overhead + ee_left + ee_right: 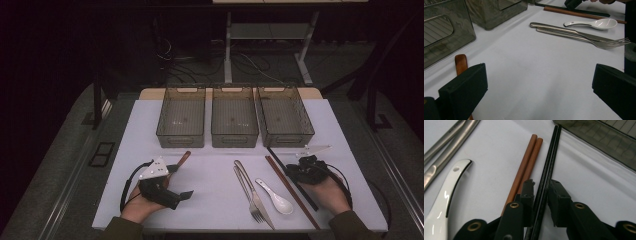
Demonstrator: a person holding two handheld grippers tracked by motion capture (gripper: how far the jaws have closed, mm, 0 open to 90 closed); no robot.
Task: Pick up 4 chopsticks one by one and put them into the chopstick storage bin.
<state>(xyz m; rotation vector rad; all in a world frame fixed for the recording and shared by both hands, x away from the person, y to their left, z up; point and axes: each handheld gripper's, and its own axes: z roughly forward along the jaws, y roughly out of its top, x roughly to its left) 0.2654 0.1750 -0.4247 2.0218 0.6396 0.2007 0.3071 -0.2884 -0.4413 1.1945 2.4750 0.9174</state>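
Observation:
My right gripper (pixel 298 168) (pixel 541 188) rests low on the white table (pixel 215 205) at the right. Its jaws straddle a pair of black chopsticks (pixel 274 155) (pixel 552 155), and thin slivers of gap show beside the pads, so it is open. Two brown chopsticks (pixel 290 187) (pixel 529 162) lie just left of that pair. At the left my left gripper (pixel 182 181) (pixel 539 82) is wide open over bare table with nothing between its jaws. A brown wooden handle (pixel 183 158) (pixel 461 63) lies by its far jaw.
A knife and fork (pixel 251 192) (pixel 574 33) and a white ceramic spoon (pixel 274 196) (pixel 599 23) (pixel 446 192) lie side by side mid-table. Three smoky transparent bins (pixel 180 141) (pixel 234 141) (pixel 288 139) line the far edge.

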